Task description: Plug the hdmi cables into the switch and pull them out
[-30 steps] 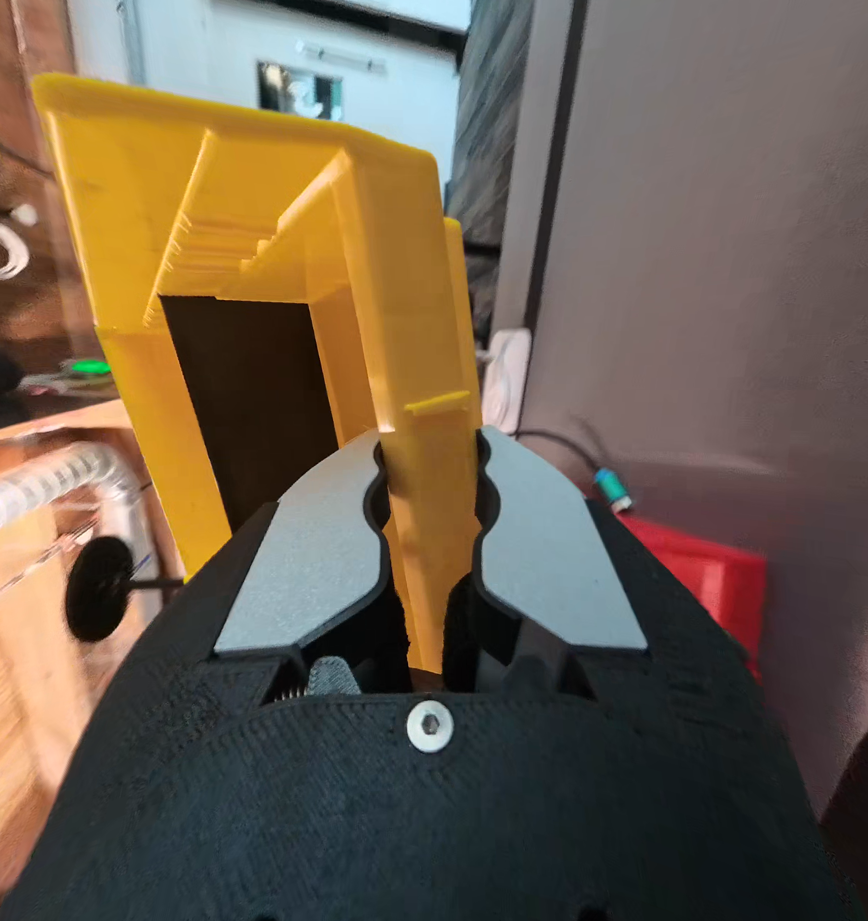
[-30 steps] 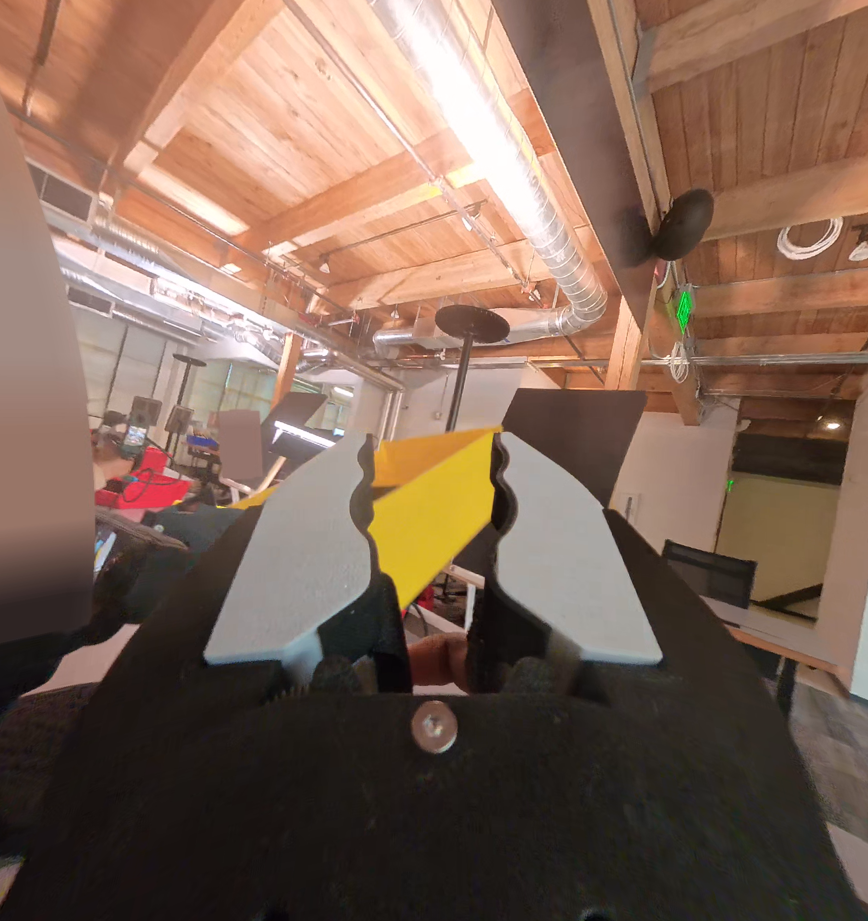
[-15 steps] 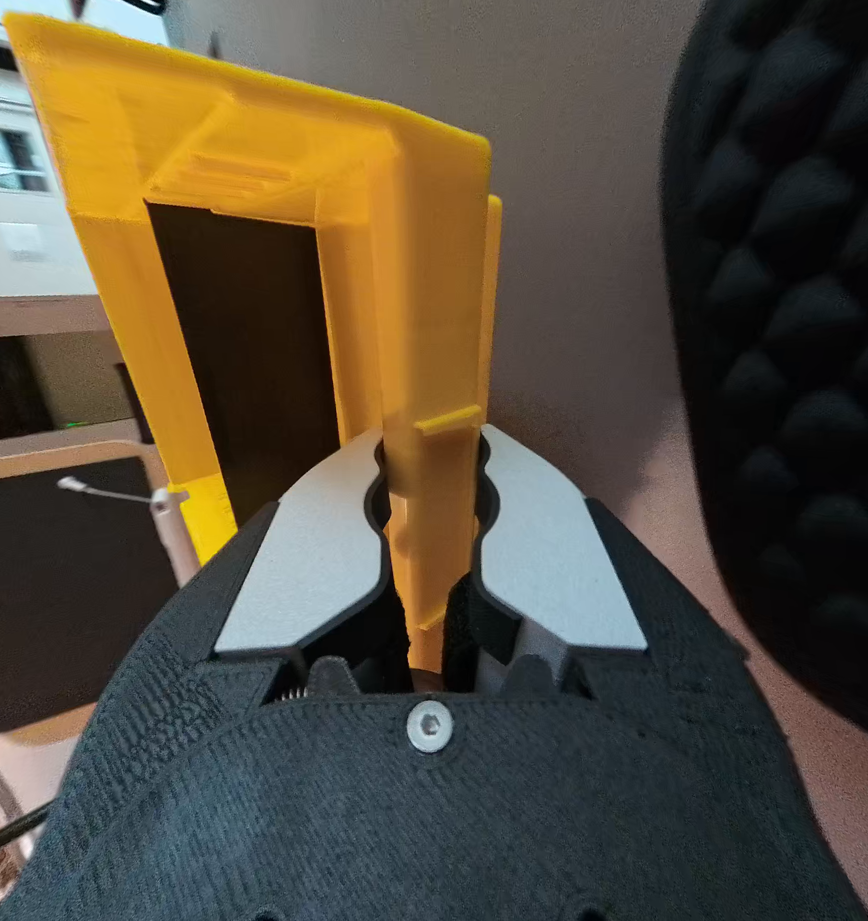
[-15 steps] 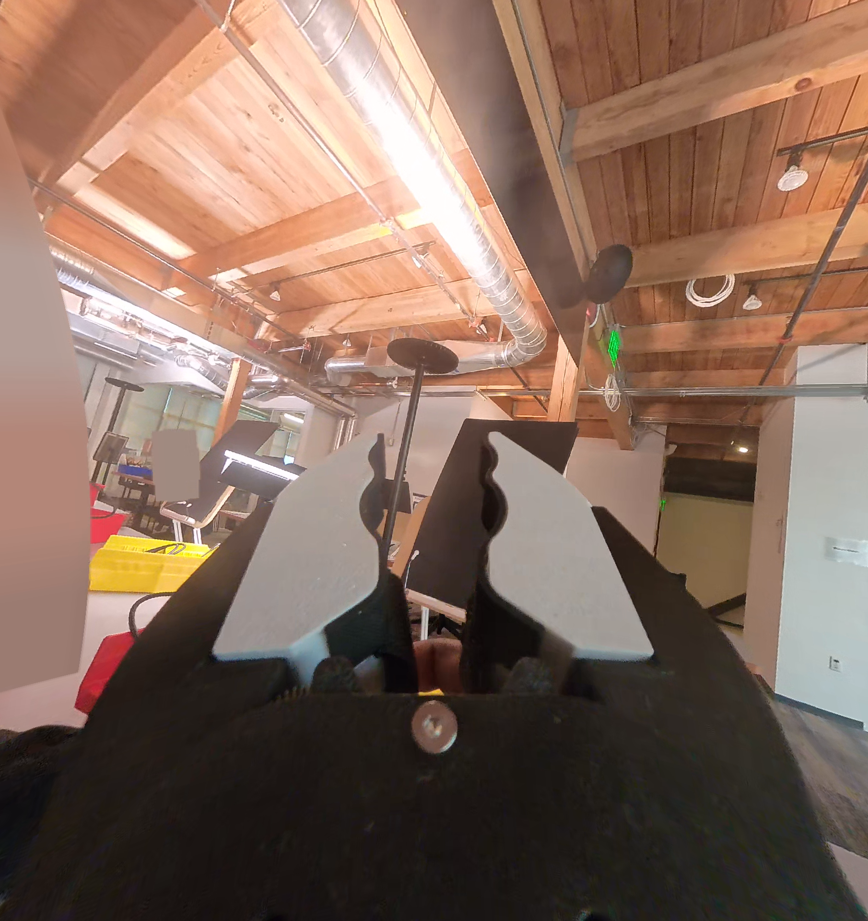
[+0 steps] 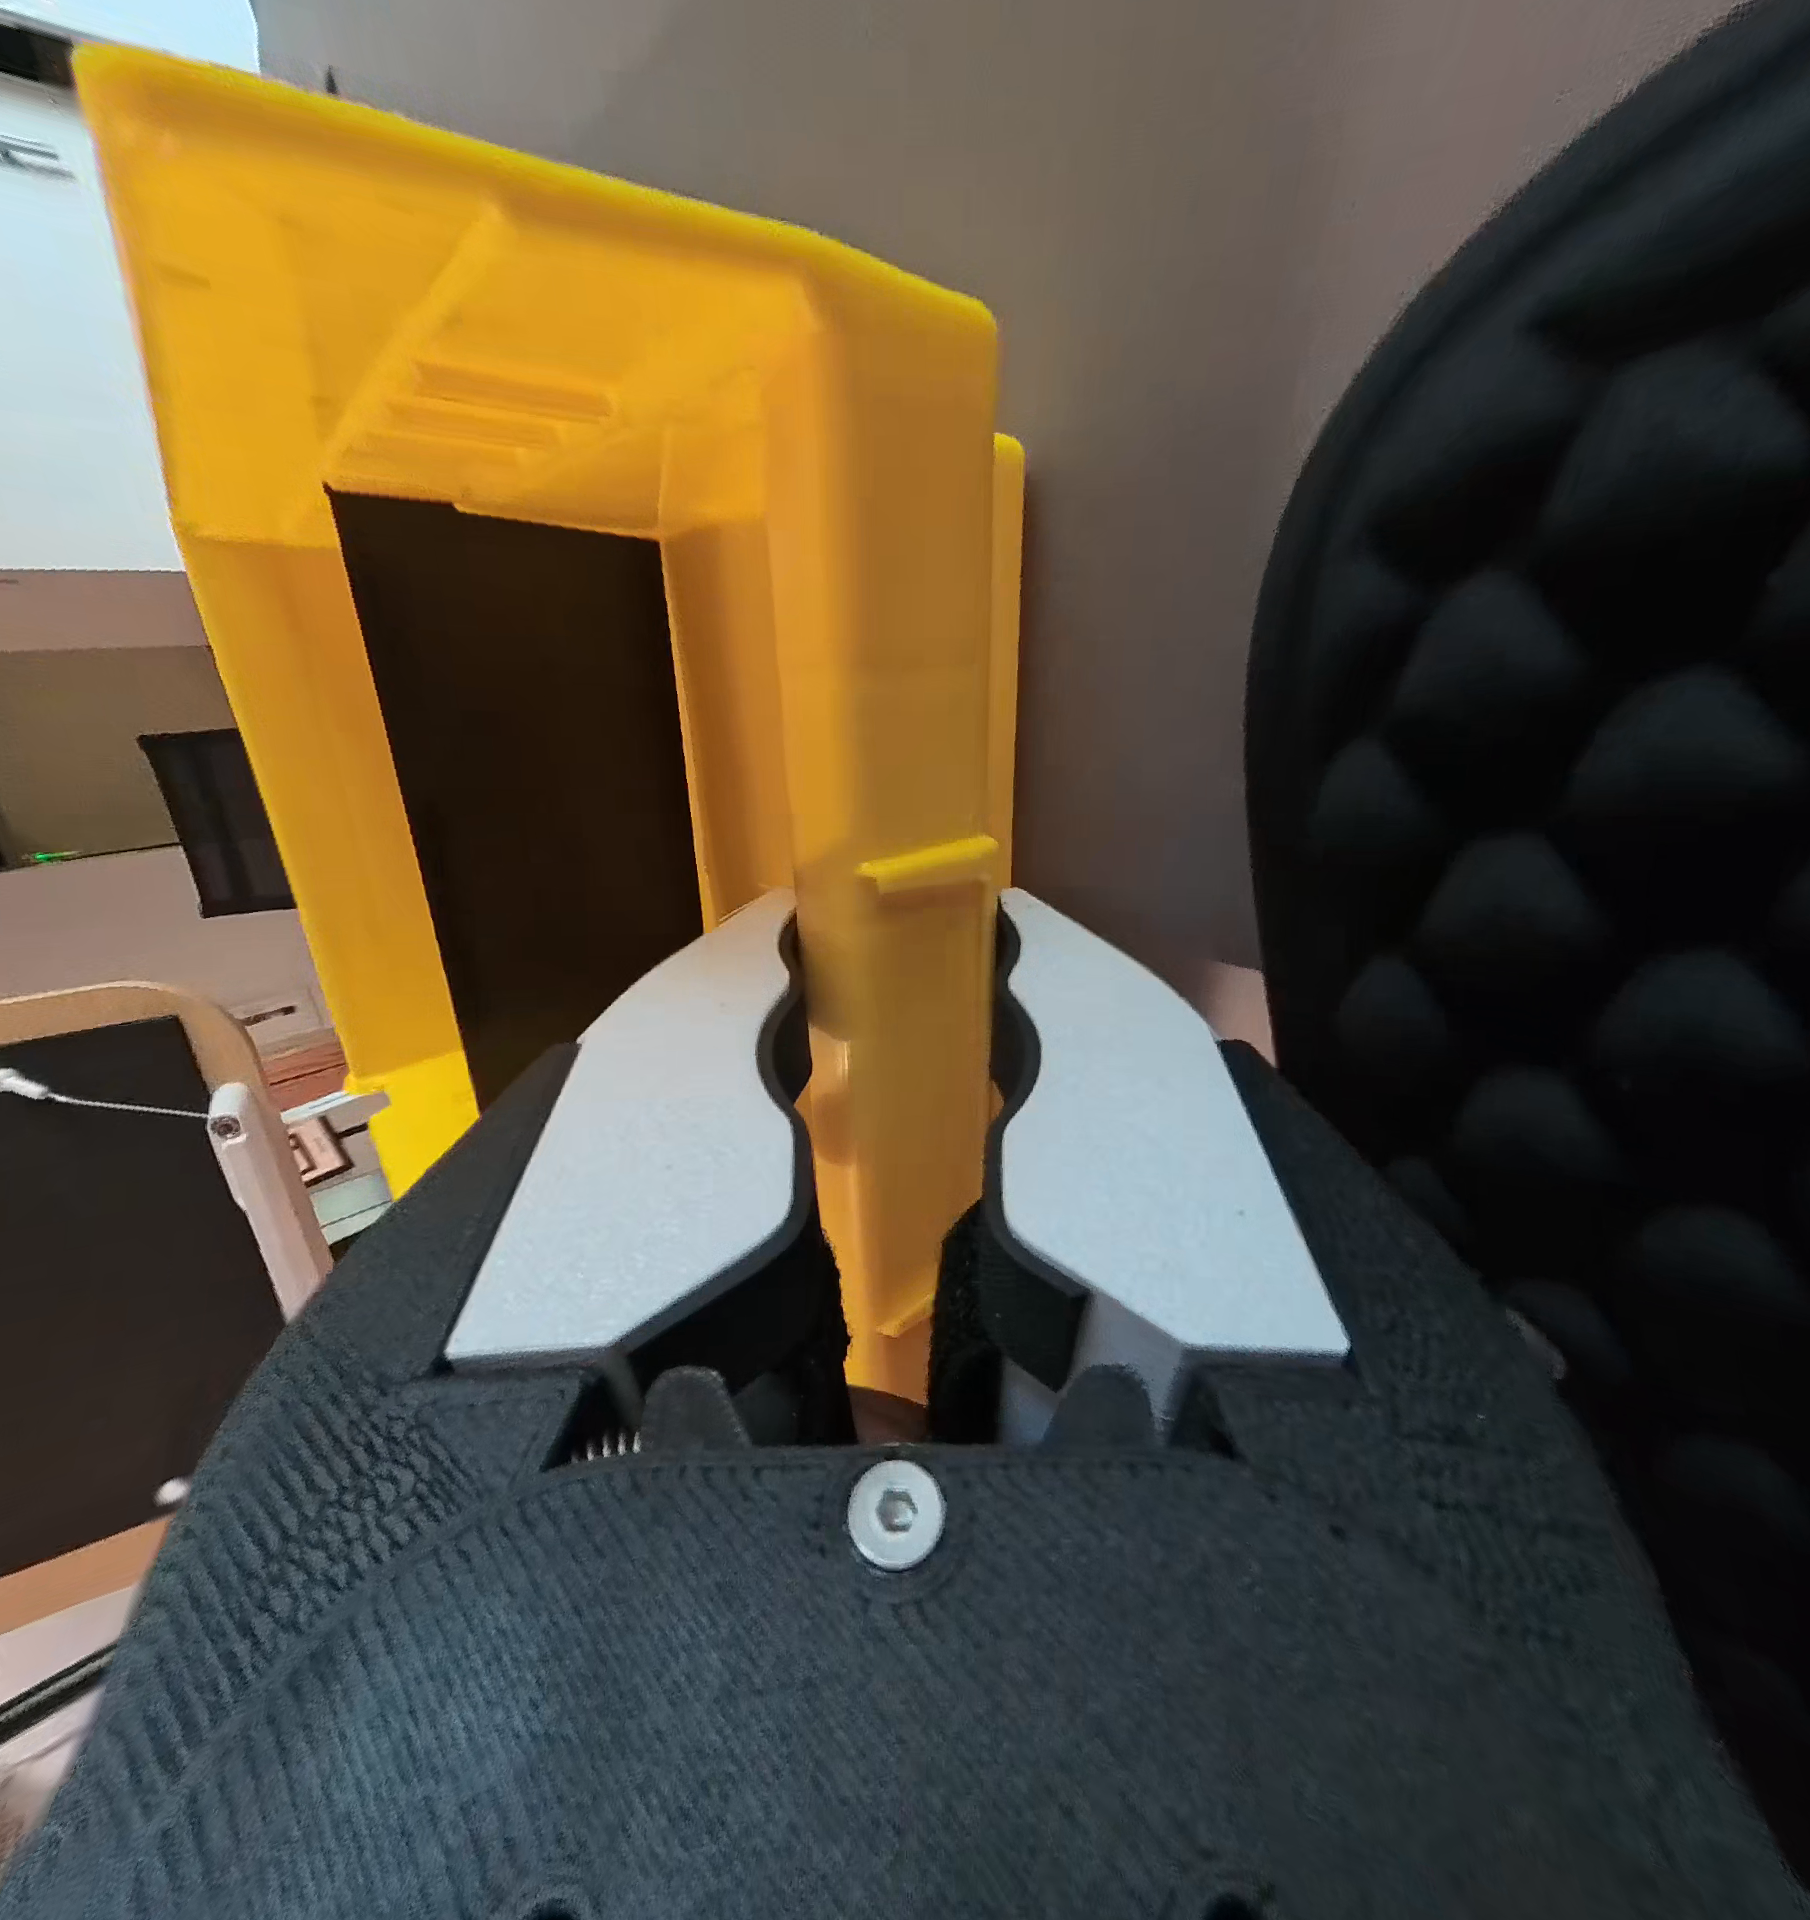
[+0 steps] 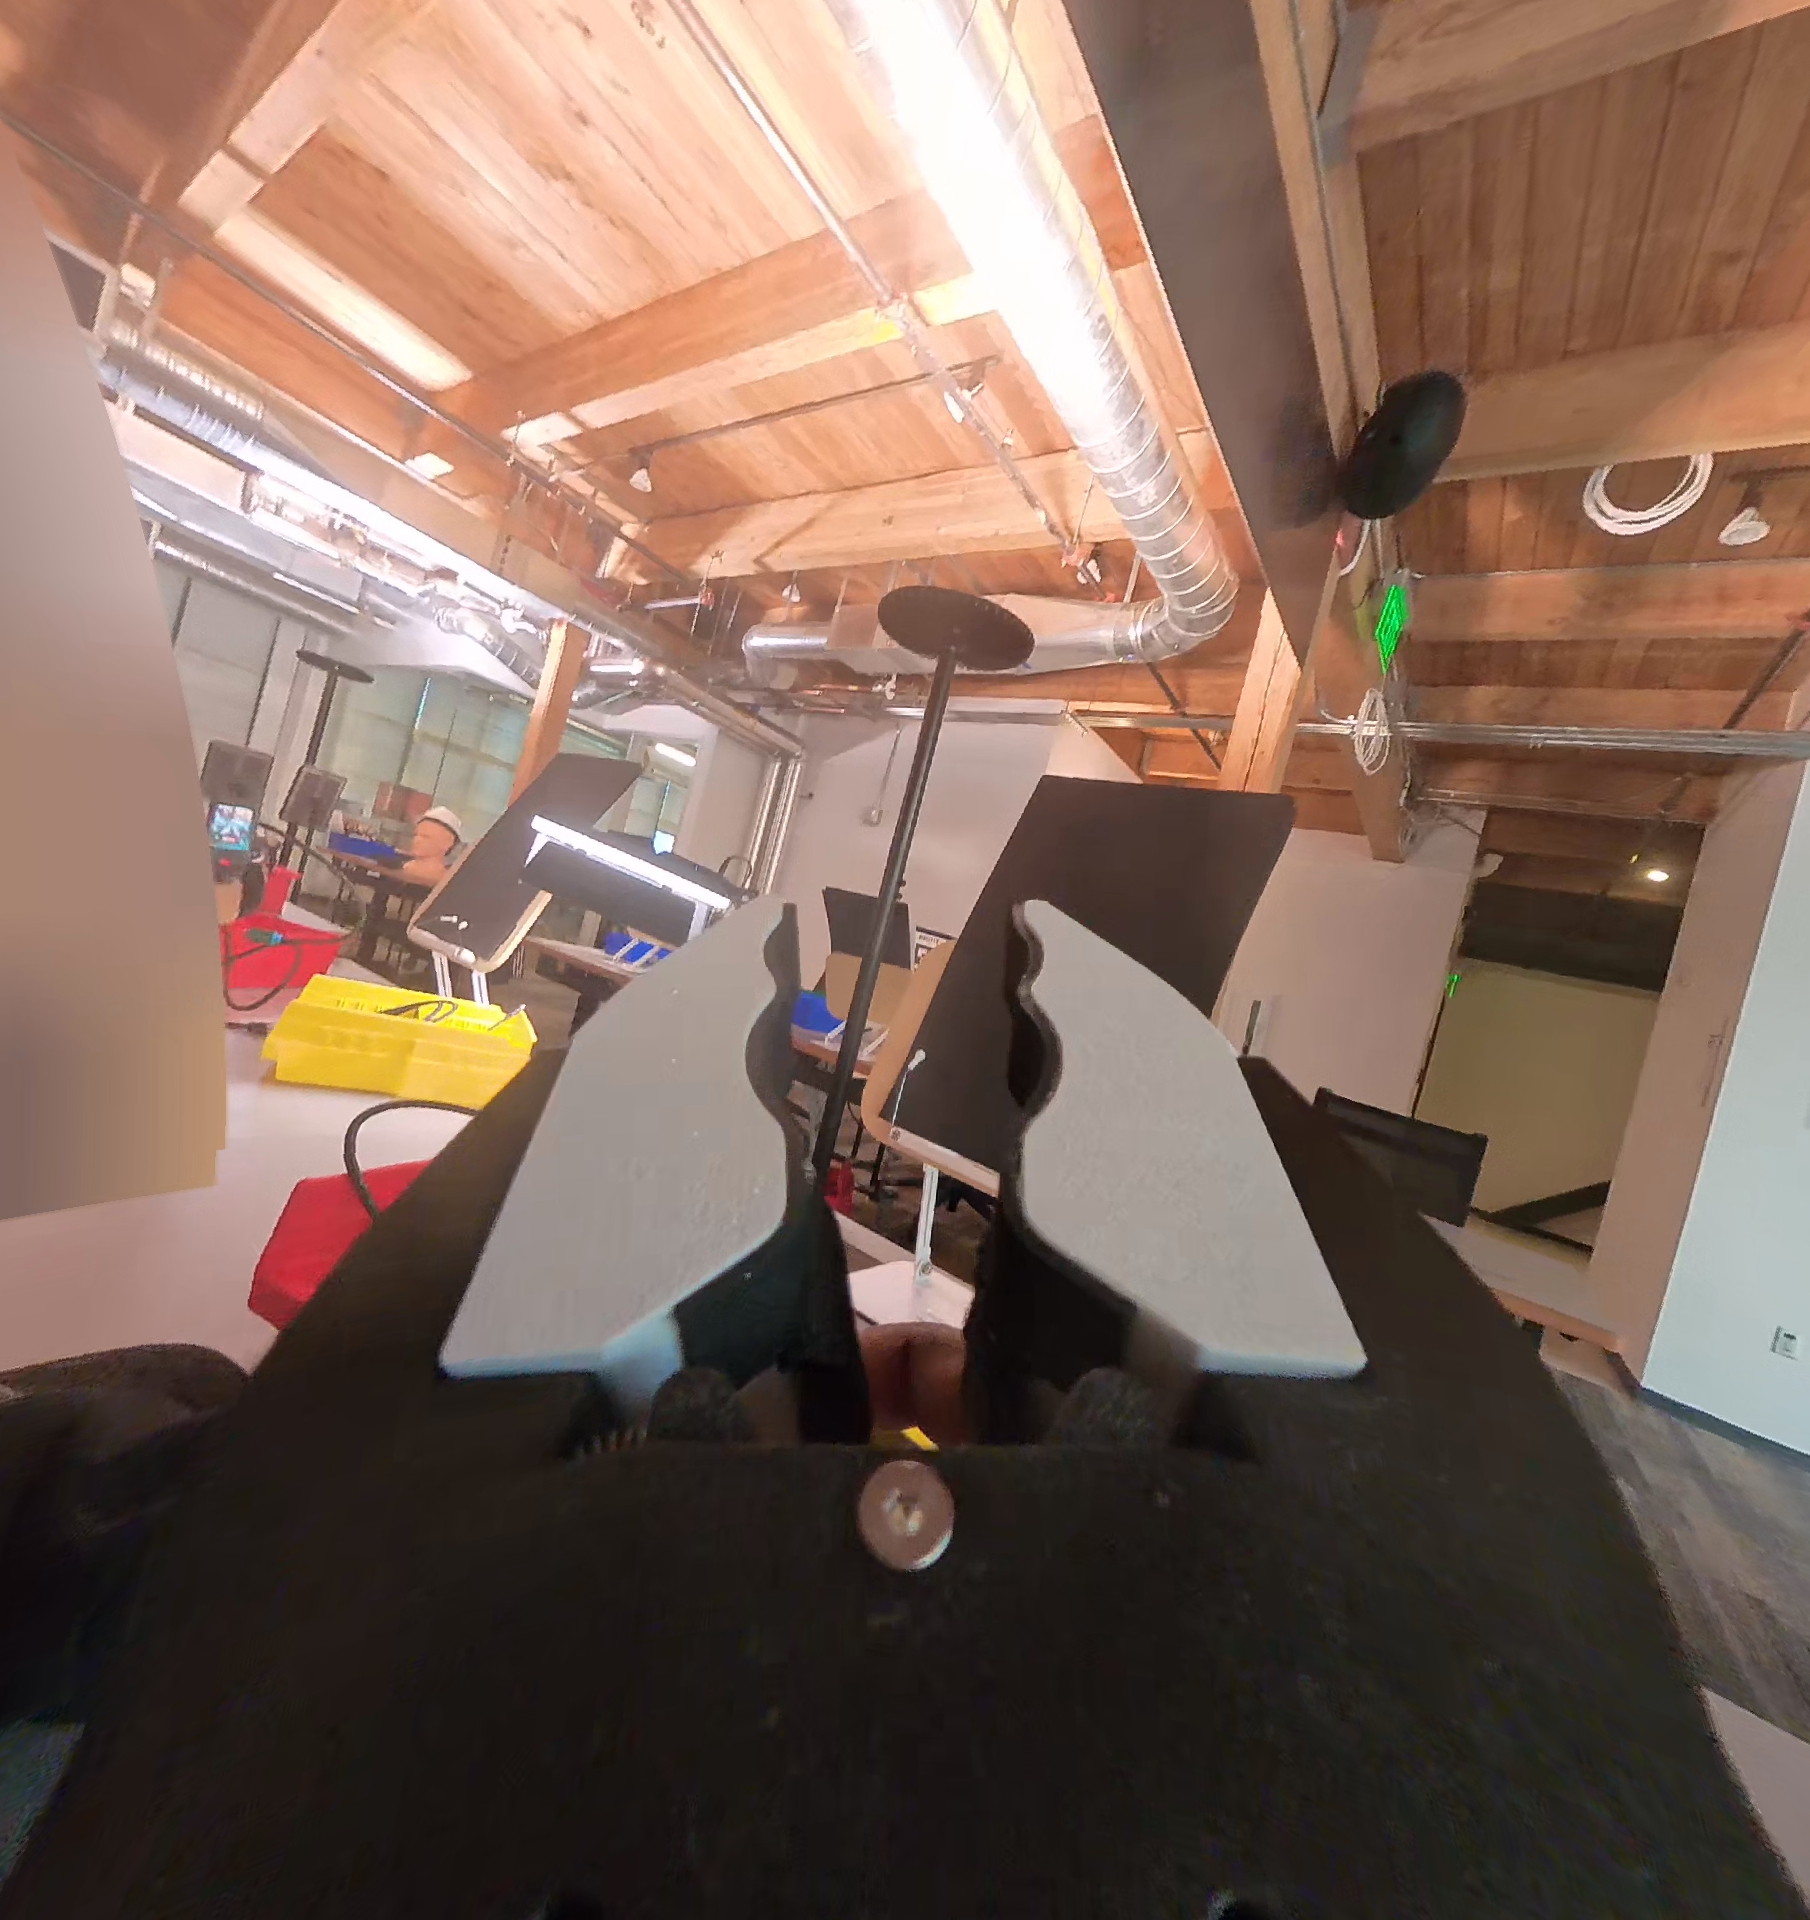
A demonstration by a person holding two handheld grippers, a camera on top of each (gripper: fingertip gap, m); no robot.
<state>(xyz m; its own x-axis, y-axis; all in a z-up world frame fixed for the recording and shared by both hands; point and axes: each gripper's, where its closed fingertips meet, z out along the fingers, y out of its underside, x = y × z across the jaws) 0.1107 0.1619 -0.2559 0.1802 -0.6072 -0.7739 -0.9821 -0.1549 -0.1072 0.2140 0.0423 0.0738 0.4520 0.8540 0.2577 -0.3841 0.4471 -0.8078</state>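
Observation:
My left gripper (image 5: pixel 896 914) is shut on the right wall of a yellow plastic frame (image 5: pixel 568 312) and holds it upright, close to the camera. The frame surrounds a dark rectangular panel (image 5: pixel 527 779). My right gripper (image 6: pixel 901 914) is open and empty, tilted up towards a wooden ceiling. Only a distant lamp pole (image 6: pixel 901 883) shows through the gap between its fingers. No HDMI cable end or switch port shows in either view.
A black bumpy padded object (image 5: pixel 1607 831) fills the right of the left wrist view. In the right wrist view a white table (image 6: pixel 101 1288) carries a red tray (image 6: pixel 309 1247) with a black cable (image 6: pixel 361 1143) and a yellow bin (image 6: pixel 392 1039). Black tilted panels (image 6: pixel 1098 935) stand behind.
The left gripper swung with the yellow frame still in it, and the padded object came in on the right. The yellow piece between the right fingers a second ago is gone from there.

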